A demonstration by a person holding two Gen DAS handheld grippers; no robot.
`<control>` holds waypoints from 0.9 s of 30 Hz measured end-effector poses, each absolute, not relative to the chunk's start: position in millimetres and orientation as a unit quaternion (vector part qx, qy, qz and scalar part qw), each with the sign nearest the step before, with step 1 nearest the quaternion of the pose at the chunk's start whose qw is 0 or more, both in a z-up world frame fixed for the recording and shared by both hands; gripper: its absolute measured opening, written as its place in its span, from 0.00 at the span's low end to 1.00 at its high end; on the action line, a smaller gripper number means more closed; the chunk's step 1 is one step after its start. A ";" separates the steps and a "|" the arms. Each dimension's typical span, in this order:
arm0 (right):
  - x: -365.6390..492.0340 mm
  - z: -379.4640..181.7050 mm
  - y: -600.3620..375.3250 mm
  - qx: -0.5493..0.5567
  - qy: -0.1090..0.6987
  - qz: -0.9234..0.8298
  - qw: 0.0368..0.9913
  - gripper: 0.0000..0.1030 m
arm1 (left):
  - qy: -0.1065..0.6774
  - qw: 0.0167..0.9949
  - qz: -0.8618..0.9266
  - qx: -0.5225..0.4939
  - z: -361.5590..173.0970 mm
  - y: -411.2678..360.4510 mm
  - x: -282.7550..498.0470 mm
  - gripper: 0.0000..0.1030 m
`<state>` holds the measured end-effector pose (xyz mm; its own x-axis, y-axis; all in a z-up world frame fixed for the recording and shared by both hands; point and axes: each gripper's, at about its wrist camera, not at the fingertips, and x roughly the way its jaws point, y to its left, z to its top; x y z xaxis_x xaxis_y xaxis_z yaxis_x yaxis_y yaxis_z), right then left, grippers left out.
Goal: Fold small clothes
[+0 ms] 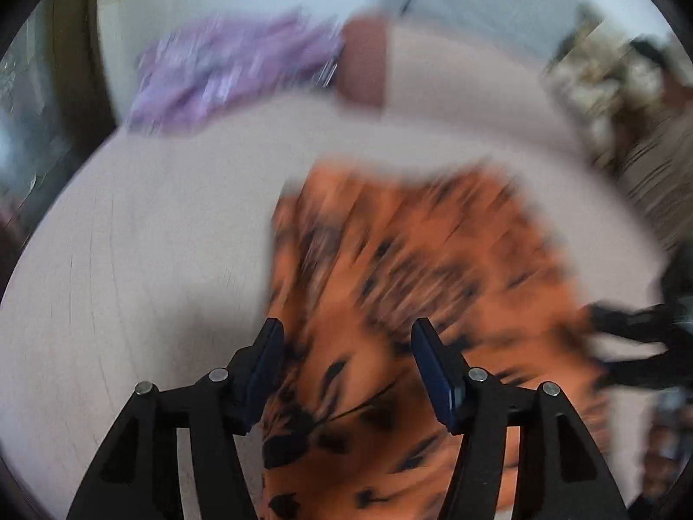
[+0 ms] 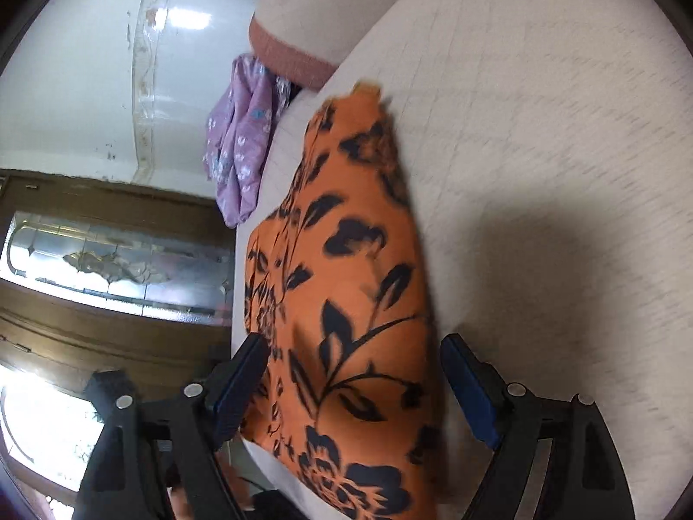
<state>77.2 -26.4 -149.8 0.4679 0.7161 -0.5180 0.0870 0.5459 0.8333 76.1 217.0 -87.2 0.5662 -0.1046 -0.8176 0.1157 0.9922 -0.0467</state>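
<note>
An orange garment with a black floral print (image 1: 411,303) lies on a pale beige bed surface (image 1: 130,281). The left wrist view is motion-blurred. My left gripper (image 1: 346,338) is open, its jaws wide apart just over the near end of the garment, holding nothing. The right gripper shows at the right edge of the left wrist view (image 1: 628,346) by the garment's edge. In the right wrist view the garment (image 2: 346,281) looks folded into a long strip on the bed (image 2: 541,151). My right gripper (image 2: 355,346) is open, jaws either side of the strip, not gripping it.
A purple flowered cloth (image 1: 234,69) (image 2: 242,138) lies at the bed's far edge next to a beige pillow with a red-brown band (image 1: 364,60) (image 2: 294,56). A white wall (image 2: 86,86) and a wooden door with glass (image 2: 108,260) stand beyond the bed.
</note>
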 end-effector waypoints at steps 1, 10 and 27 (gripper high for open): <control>78.6 -146.3 -16.3 0.394 0.481 0.208 0.755 0.70 | 0.471 0.879 -0.066 -0.016 -98.3 225.1 76.7 0.61; 71.3 -123.2 18.3 0.222 0.507 0.140 0.821 0.63 | 0.459 0.884 -0.079 -0.050 -105.1 237.2 75.8 0.66; 129.0 -117.4 37.5 0.160 0.499 0.104 0.845 0.40 | 0.472 0.873 -0.080 -0.091 -115.5 241.4 93.3 0.70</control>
